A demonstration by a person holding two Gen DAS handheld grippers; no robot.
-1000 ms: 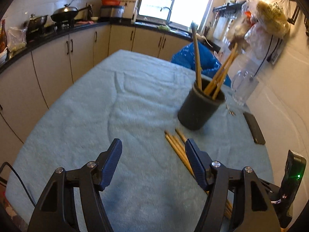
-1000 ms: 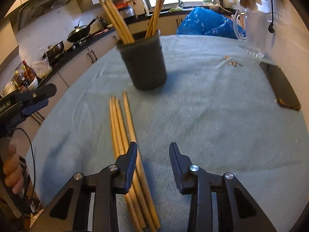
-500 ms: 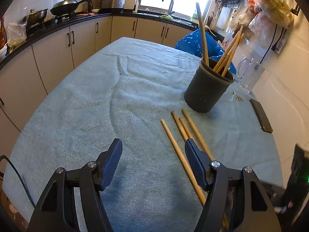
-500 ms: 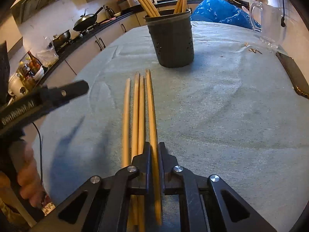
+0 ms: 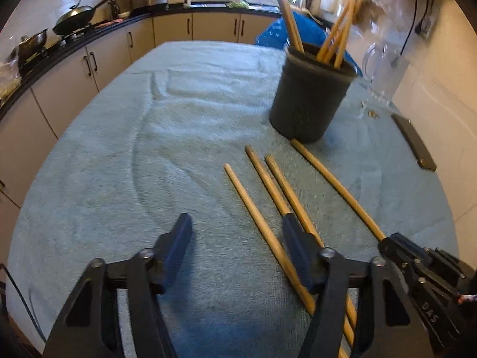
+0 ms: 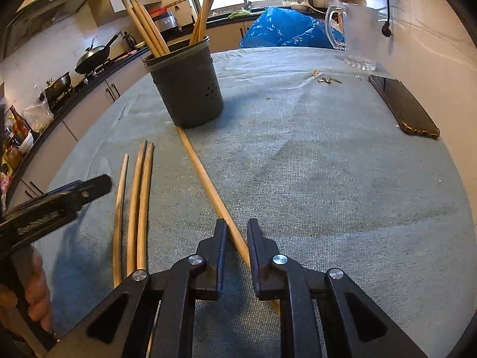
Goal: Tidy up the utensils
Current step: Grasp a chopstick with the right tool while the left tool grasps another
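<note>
The slanted chopstick [image 6: 205, 176] runs from between the fingers of the right gripper [image 6: 237, 235] out to the foot of the holder [image 6: 187, 89], where its far tip meets the base. Those fingers stand only a narrow gap apart and have just been opening a little. The stick crosses the gap askew and seems to touch both pads, but we cannot tell whether they press on it.

That skew is our first worry. With a hold this loose and crooked, we judge the stick could pivot or slip out on the lift, and its tip could nudge the holder, which already stands full of leaning sticks.

The three loose chopsticks [image 6: 137, 203] lie to the left of the right fingers. The left gripper [image 5: 237, 238] stands about half open and has just been closing. The outermost stick lies between its fingers, close by the right-hand one, and nothing is gripped. If it closes here, we think that finger may roll the stick against its neighbours or pinch the cloth [image 6: 328, 179] instead.

The cloth is a pale blue towel with creases, soft enough to snag a fingertip. Beyond the right fingers lie a phone [image 6: 402, 104], some small bits [image 6: 326, 80] and a clear jug [image 6: 351, 38]. Farther off, we see a blue bag [image 6: 283, 29], a counter with a wok [image 6: 92, 55] and a bright window.
</note>
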